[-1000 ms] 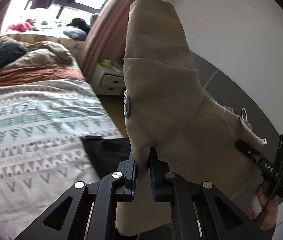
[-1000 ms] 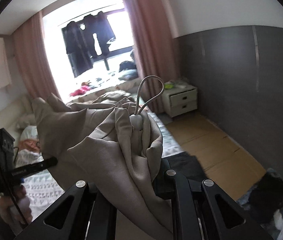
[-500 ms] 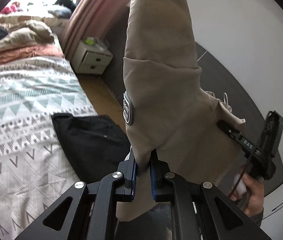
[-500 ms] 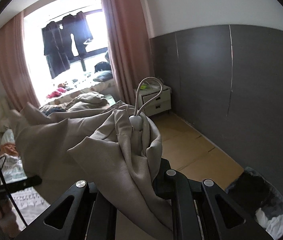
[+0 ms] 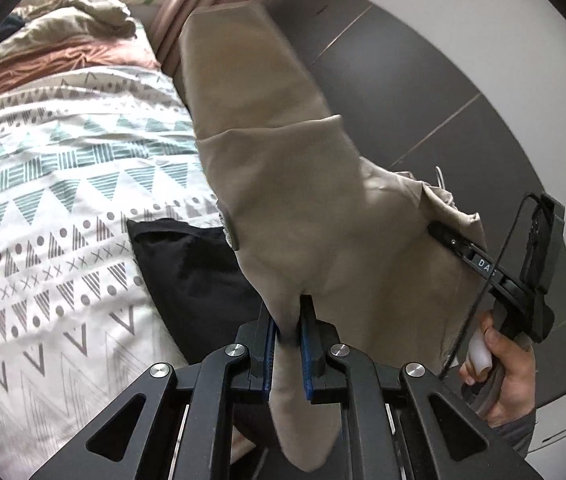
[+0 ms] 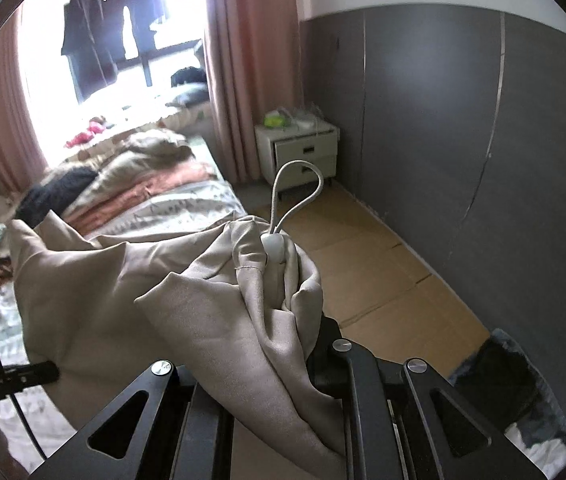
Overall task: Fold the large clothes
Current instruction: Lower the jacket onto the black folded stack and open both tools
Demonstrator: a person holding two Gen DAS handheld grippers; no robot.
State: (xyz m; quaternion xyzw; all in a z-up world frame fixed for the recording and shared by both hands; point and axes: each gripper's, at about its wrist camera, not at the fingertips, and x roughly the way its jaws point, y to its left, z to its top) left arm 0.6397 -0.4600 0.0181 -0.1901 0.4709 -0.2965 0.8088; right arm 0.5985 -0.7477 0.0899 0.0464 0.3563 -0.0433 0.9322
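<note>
The patterned bed [image 5: 63,184] lay on the left with a black cloth [image 5: 191,268] near its edge. The left gripper [image 5: 287,344] pinched the beige garment [image 5: 303,208] held up in the air. On the right, the right gripper [image 6: 315,344] pinched the garment's bunched end.

A lived-in home bedroom. A bed [image 5: 63,208] with a white cover printed in grey and green triangles fills the left, with a rumpled tan and rust duvet [image 6: 151,176] heaped at its far end. Beyond it, a bright window [image 6: 123,60] is framed by pink curtains [image 6: 251,72], and dark clothes [image 6: 111,24] hang in front of the glass. A small white bedside cabinet [image 6: 299,152] stands in the far corner against a grey-panelled wall [image 6: 463,140]. The floor [image 6: 383,272] on the right is pale wood.
</note>
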